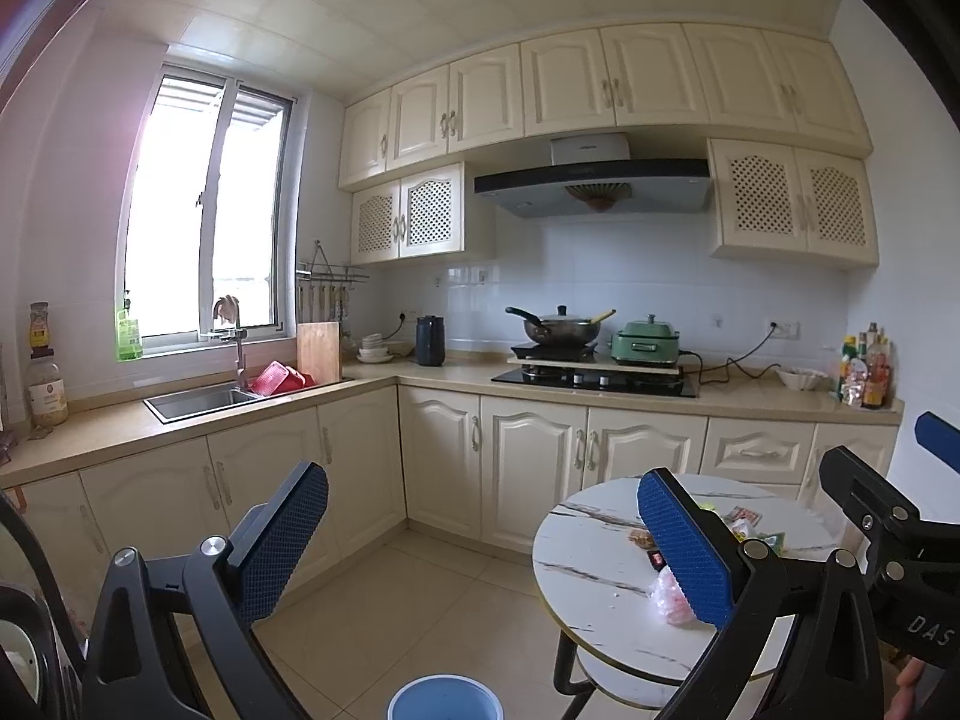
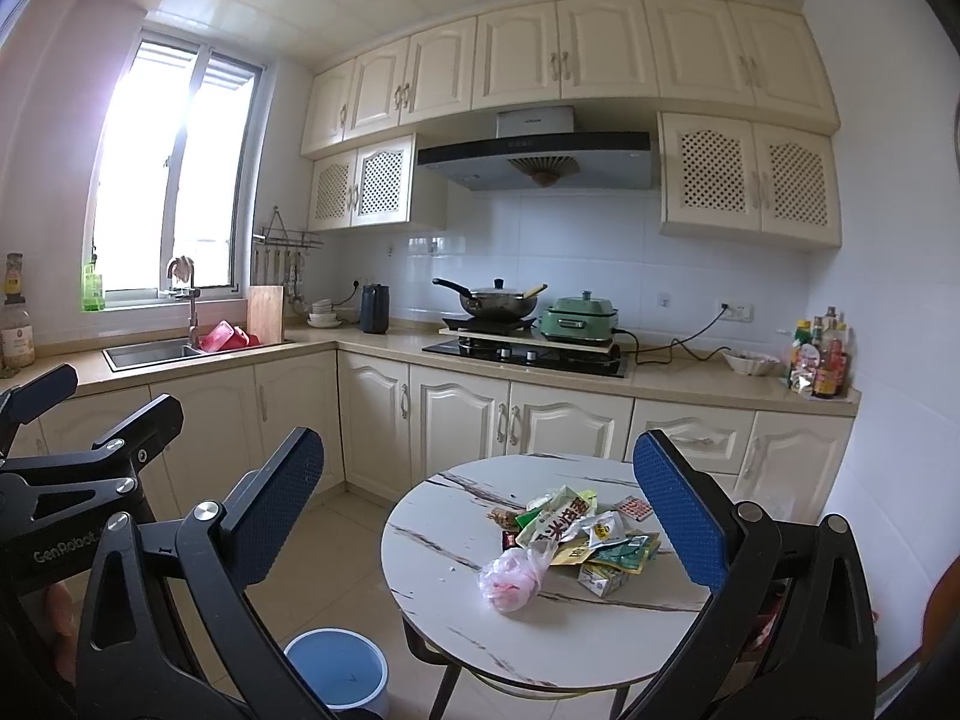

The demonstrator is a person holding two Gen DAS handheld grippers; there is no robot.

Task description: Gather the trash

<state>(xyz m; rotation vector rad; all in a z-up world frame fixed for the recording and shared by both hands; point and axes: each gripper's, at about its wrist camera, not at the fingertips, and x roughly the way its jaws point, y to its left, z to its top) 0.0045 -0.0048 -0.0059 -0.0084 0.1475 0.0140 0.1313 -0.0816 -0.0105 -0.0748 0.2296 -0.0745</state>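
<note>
Both hand-held grippers hang released and empty above the floor, the left hand-held gripper (image 1: 480, 546) and the right hand-held gripper (image 2: 480, 516) with jaws wide apart. On the round table (image 2: 456, 594) lies the trash pile (image 2: 585, 531) of wrappers, a crumpled plastic bag (image 2: 513, 579) at its near edge. The right wrist view shows the pile whole; the left wrist view hides most behind a finger. A blue bin (image 2: 339, 675) stands on the floor just left of the table.

White table (image 2: 444, 546) veined brown (marble-like), blue bin (image 2: 339, 675), seemingly pink bag (image 2: 513, 579).
</note>
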